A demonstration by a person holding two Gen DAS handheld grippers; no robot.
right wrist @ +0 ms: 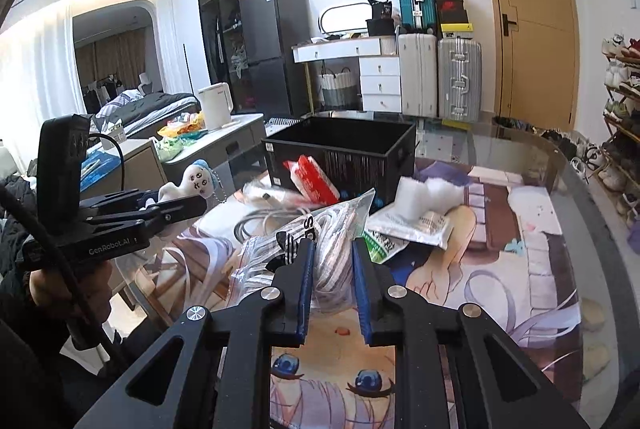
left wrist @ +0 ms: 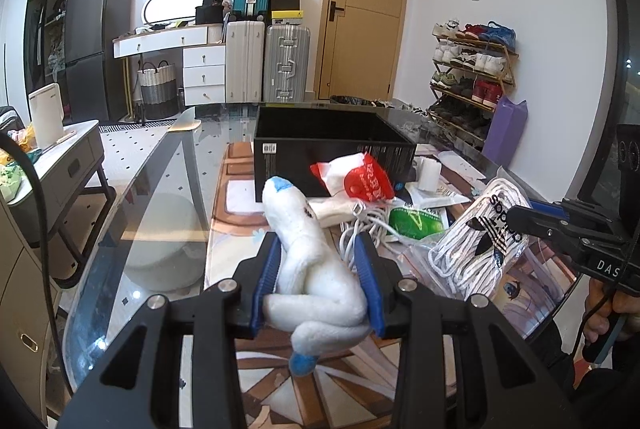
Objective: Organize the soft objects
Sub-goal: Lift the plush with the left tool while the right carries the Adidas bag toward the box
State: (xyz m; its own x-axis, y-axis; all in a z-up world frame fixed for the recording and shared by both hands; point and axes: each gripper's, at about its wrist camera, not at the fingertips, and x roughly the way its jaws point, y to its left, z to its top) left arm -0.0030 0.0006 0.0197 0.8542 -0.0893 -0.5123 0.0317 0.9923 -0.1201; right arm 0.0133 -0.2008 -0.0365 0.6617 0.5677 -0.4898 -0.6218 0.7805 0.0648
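Squeezing the white plush toy (left wrist: 316,269) in my left gripper (left wrist: 320,249); my right gripper (right wrist: 332,249) clamps the laces bag (right wrist: 320,233), contents blurred.

Glass table (right wrist: 560,165) — anime mat (right wrist: 500,269), black box (right wrist: 344,157) on it.

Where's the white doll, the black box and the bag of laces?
Doll (left wrist: 316,269), left wrist view, its body.
Box (left wrist: 296,165), left wrist view, front wall.
Laces bag (right wrist: 332,229), right wrist view, the laces between the tool's fingers.
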